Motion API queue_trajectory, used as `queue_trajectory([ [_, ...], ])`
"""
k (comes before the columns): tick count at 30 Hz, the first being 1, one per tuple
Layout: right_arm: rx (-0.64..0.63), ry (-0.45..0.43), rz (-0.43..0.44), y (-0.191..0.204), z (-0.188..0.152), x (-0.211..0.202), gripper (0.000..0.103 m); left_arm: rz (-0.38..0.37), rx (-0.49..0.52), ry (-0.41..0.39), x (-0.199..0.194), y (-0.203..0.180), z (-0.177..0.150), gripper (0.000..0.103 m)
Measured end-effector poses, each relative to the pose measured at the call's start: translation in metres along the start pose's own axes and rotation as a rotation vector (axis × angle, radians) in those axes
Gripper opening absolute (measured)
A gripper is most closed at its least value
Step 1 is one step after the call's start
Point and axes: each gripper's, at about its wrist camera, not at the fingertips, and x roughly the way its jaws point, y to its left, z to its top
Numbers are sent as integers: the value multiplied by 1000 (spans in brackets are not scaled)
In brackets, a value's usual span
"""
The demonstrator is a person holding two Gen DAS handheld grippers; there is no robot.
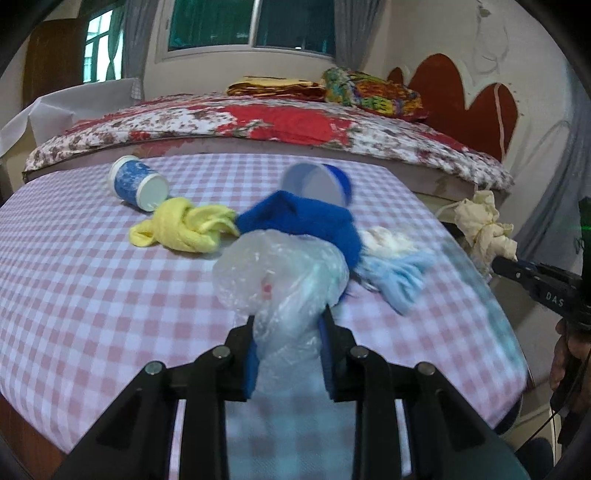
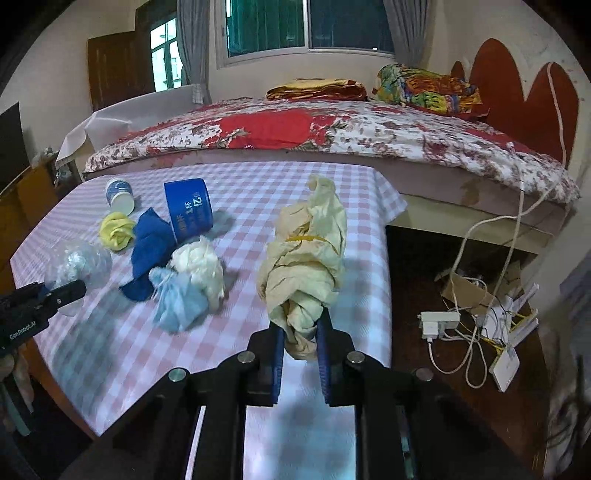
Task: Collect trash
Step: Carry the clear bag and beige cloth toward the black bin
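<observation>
A crumpled clear plastic bag (image 1: 280, 273) is pinched between the nearly closed fingers of the left gripper (image 1: 288, 354), above the pink checked tablecloth (image 1: 92, 277). A cream crumpled cloth bundle (image 2: 306, 258) is clamped by the right gripper (image 2: 301, 354). Pick-up appears done; a bin, unseen here, must be found next.

A big bed (image 2: 332, 136) with a red flower blanket (image 1: 258, 125) fills the room. Behind the bed is a window (image 2: 306, 26) with grey curtains (image 2: 406, 26). Right of the bed, red hearts (image 1: 461, 92) are on the wall.
</observation>
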Motion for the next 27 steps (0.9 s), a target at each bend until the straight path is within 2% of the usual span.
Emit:
queue_trajectory([
  [17,94,-22,-84,-38,-76,-98,17,-156,139,0,-34,-97,-26,29],
  [27,176,0,-180,-83,-124,-140,17,-268,241,12,-38,-165,-33,29],
])
